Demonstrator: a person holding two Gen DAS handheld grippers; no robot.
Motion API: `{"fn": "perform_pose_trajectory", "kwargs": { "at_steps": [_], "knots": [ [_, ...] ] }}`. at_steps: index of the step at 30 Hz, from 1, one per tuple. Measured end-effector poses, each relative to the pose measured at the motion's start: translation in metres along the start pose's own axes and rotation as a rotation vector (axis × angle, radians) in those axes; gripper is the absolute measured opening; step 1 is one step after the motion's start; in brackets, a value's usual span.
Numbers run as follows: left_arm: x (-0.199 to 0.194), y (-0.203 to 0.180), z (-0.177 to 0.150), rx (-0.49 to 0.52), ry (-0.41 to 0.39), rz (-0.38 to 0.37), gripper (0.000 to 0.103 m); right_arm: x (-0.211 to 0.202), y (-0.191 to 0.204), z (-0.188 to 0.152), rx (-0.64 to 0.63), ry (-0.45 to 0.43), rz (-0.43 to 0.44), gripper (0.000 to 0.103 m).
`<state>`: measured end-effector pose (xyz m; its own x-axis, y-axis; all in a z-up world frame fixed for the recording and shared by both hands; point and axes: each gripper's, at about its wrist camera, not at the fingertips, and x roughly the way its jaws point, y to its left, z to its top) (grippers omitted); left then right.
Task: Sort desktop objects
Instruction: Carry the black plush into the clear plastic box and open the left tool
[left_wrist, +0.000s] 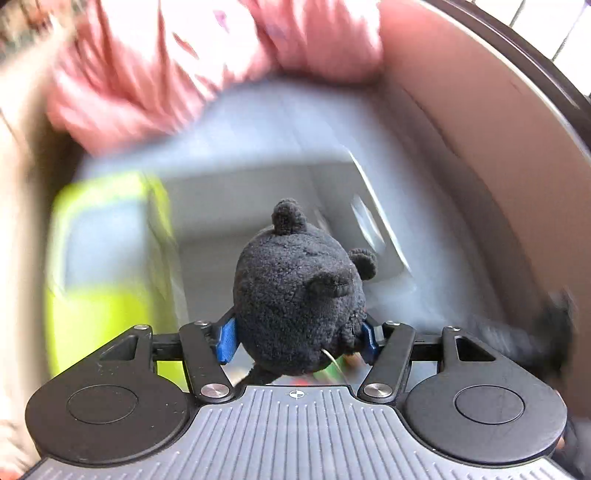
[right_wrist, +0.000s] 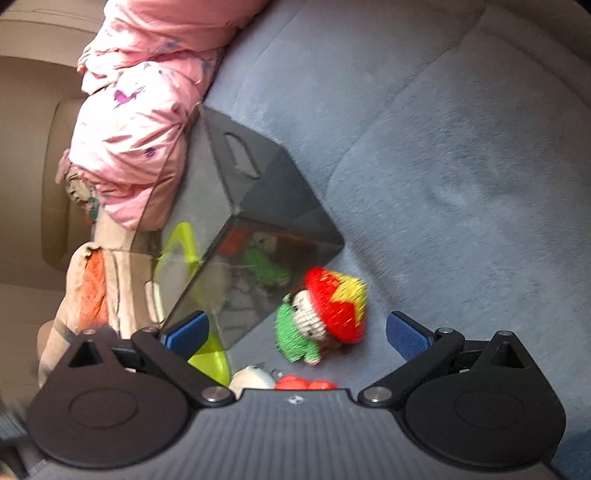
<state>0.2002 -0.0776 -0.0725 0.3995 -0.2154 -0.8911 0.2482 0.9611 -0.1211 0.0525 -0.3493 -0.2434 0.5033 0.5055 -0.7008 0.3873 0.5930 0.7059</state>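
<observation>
Closest to us in the left wrist view, our left claw (left_wrist: 297, 338) is clamped on a black plush toy (left_wrist: 295, 295), its blue pads (left_wrist: 227, 339) pressing into the toy's sides and the small round ears pointing away from us. Beyond the toy everything is smeared by motion blur: a grey box (left_wrist: 258, 192), a yellow-green container (left_wrist: 107, 251) to its left, and a pink quilt (left_wrist: 166, 74) above them.

In the right wrist view our right claw (right_wrist: 295, 332) stands wide open and holds nothing. Between its blue pads (right_wrist: 186, 332) lies a crocheted doll (right_wrist: 321, 314) with a green body and a red and yellow hat, resting on the blue-grey cushion (right_wrist: 443, 166) just beside the dark see-through box (right_wrist: 240, 206). Something green and something red show dimly through the box wall. A yellow-green container (right_wrist: 210, 358) sits at the box's left corner. Near the claw's base we see a white object (right_wrist: 251, 376) and red balls (right_wrist: 303, 384), partly hidden.
</observation>
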Motion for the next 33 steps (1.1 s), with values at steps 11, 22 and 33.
{"fn": "perform_pose_trajectory", "kwargs": {
  "at_steps": [11, 22, 33],
  "knots": [
    [0.215, 0.017, 0.040, 0.068, 0.564, 0.318, 0.066, -0.003, 0.000, 0.004, -0.049, -0.037, -0.027, 0.103],
    [0.259, 0.022, -0.004, 0.129, 0.742, 0.386, 0.091, 0.014, 0.010, 0.003, -0.129, 0.067, -0.027, 0.103],
    [0.059, 0.023, -0.012, 0.038, 0.208, 0.031, 0.099, -0.021, 0.058, -0.026, -0.529, -0.244, -0.110, 0.103]
  ]
}}
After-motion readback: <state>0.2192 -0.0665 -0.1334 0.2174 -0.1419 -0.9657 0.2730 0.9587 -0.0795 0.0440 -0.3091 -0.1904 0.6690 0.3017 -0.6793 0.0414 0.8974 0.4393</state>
